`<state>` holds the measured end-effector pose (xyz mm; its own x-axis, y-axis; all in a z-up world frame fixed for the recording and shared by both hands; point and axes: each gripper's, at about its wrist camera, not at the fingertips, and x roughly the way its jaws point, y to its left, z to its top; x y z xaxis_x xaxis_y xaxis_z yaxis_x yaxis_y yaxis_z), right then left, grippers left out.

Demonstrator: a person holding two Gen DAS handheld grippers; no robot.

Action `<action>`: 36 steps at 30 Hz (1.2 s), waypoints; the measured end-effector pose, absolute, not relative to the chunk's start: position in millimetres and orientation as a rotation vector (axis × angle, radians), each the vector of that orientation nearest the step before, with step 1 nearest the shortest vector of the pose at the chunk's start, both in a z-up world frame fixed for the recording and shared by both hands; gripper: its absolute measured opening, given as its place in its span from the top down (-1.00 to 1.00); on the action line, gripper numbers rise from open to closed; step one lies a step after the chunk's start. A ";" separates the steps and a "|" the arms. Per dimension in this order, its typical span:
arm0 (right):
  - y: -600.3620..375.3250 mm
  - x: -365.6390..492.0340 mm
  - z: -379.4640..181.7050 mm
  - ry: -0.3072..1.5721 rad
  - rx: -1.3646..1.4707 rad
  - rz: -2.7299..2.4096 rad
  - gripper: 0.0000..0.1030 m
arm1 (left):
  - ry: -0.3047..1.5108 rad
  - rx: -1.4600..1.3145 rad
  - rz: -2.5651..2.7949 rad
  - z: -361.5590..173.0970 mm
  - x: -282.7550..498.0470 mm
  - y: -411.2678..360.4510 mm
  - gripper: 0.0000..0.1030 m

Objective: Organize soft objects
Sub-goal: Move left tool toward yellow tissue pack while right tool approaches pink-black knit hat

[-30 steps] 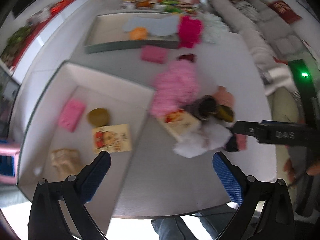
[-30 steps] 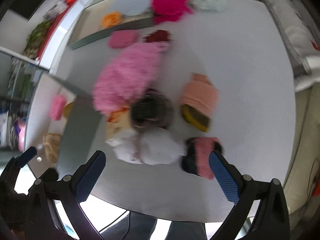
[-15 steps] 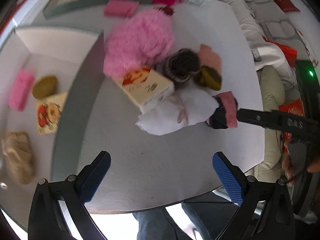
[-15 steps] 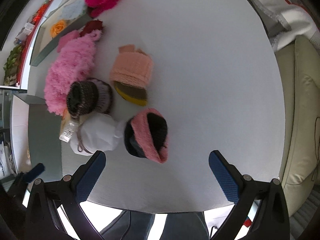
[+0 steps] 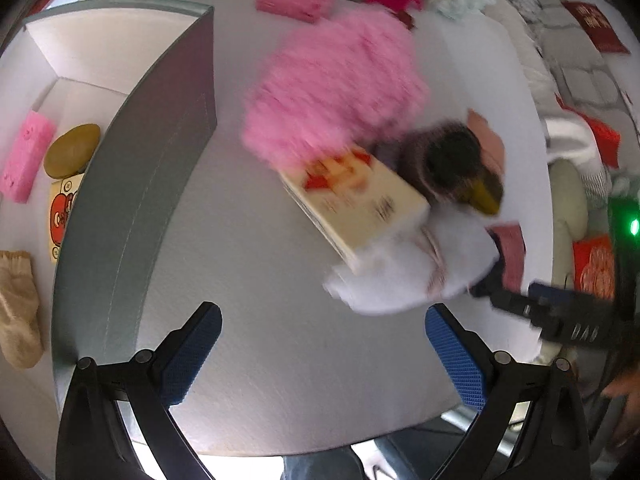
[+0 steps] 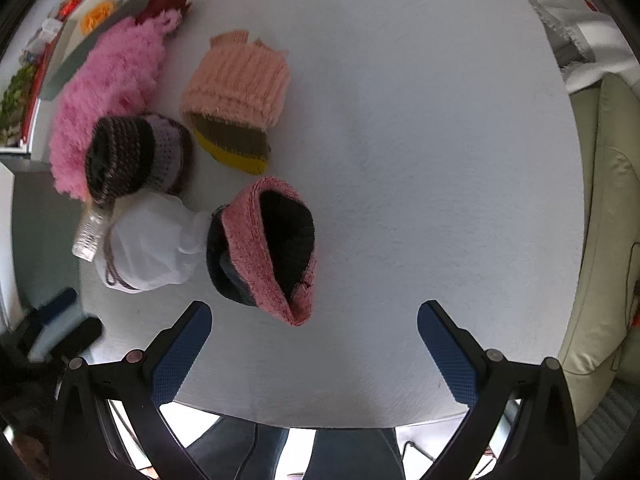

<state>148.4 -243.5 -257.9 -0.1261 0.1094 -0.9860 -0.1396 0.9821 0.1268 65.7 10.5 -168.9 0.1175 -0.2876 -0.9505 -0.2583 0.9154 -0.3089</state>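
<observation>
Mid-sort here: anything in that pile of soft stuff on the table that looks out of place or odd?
Yes. A rigid printed box lies tilted in the pile, wedged under the fluffy pink item and the striped knit hat. A clear plastic bottle pokes out beside the white pouch. Neither looks soft. Both tongs are open and empty.

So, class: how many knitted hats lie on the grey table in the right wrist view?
3. The pink-and-black hat lies nearest the camera, the brown striped hat left beside the fluffy pink item, the peach-and-olive hat behind. Others may be hidden.
</observation>
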 end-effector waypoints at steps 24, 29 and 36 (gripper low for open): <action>-220.7 185.1 -300.8 1.753 -0.017 0.257 -0.99 | 1.605 -0.607 0.304 -217.4 120.6 33.3 -0.99; -220.8 193.9 -310.7 1.759 -0.019 0.214 -0.99 | 1.625 -0.525 0.336 -221.7 93.9 36.2 -0.99; -264.3 193.0 -312.8 1.760 0.057 0.100 -1.00 | 1.615 -0.430 0.309 -222.4 73.1 31.8 -0.99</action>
<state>193.0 -264.3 -312.8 -0.1904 0.0935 -0.9772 -0.0173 0.9950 0.0986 73.1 31.8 -222.4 -0.0566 -0.0908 -0.9943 -0.4513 0.8906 -0.0556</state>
